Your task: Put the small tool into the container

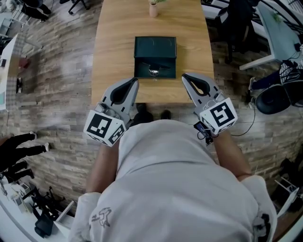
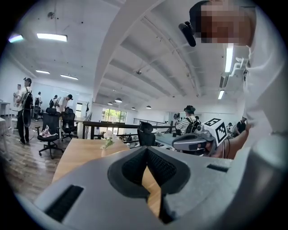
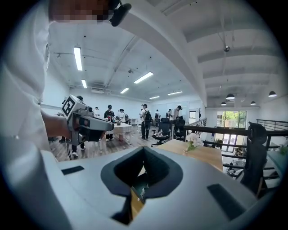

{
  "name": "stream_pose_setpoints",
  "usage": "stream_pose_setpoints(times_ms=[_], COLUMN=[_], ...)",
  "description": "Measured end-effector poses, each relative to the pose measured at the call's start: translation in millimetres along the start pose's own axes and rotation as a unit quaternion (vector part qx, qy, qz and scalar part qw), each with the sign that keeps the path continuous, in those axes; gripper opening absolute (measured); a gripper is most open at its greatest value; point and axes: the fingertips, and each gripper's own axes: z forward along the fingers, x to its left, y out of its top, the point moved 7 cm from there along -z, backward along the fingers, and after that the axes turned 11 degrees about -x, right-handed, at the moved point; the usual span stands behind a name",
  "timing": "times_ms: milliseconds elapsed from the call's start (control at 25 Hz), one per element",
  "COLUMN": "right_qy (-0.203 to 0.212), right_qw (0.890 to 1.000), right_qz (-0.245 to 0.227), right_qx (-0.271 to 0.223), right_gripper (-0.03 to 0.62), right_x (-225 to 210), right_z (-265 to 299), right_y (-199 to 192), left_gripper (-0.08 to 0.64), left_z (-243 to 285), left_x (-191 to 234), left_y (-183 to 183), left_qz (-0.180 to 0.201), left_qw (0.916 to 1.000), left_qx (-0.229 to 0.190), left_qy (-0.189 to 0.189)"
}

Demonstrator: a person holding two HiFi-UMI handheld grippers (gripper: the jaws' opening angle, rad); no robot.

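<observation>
1. A light wooden table was seen from above, set on a grey-brown plank floor, with office chairs parked around it.
2. A dark green container was laid open in the middle of the table. The small tool, a shiny little thing, was lying inside the half nearer the person. A small vase was parked at the far end.
3. The left gripper and the right gripper were held at the near table edge, either side of the container and clear of it. Both sets of jaws were pressed together, with nothing pinched.
4. Only the gripper views showed the room. It was a big open office with strip lights on a white ceiling, a bright window at the back and a bunch of people standing around.
5. Only the head view showed the whole container. In the right gripper view just a sliver of green was caught through the jaw gap, and the left gripper view showed only table wood there.
</observation>
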Motion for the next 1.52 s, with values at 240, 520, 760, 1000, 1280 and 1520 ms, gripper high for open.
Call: stream_pose_setpoints(times_ms=[240, 520, 760, 1000, 1280, 1520], right_qy=[-0.014, -0.053, -0.085, -0.111, -0.113, -0.091], right_qw=[1.0, 0.998, 0.996, 0.993, 0.993, 0.995], right_qz=[0.008, 0.017, 0.019, 0.016, 0.012, 0.007], right_qx=[-0.017, -0.031, -0.031, -0.025, -0.028, -0.029], right_gripper=[0.006, 0.006, 0.006, 0.006, 0.006, 0.006], right_x=[19, 64, 117, 163, 186, 174], right_z=[9, 17, 24, 18, -1, -22], right_y=[10, 25, 30, 34, 42, 44], left_gripper=[0.006, 0.006, 0.006, 0.006, 0.006, 0.006], left_z=[-19, -62, -109, -145, -168, -166], left_x=[17, 35, 46, 44, 24, 2], left_y=[10, 28, 30, 25, 24, 25], left_qz=[0.001, 0.014, 0.013, 0.01, 0.01, 0.018], left_qw=[0.9999, 0.999, 0.9971, 0.9931, 0.9921, 0.9943], left_qx=[-0.006, -0.001, 0.002, 0.009, 0.001, -0.005], left_qy=[-0.009, -0.043, -0.075, -0.116, -0.125, -0.105])
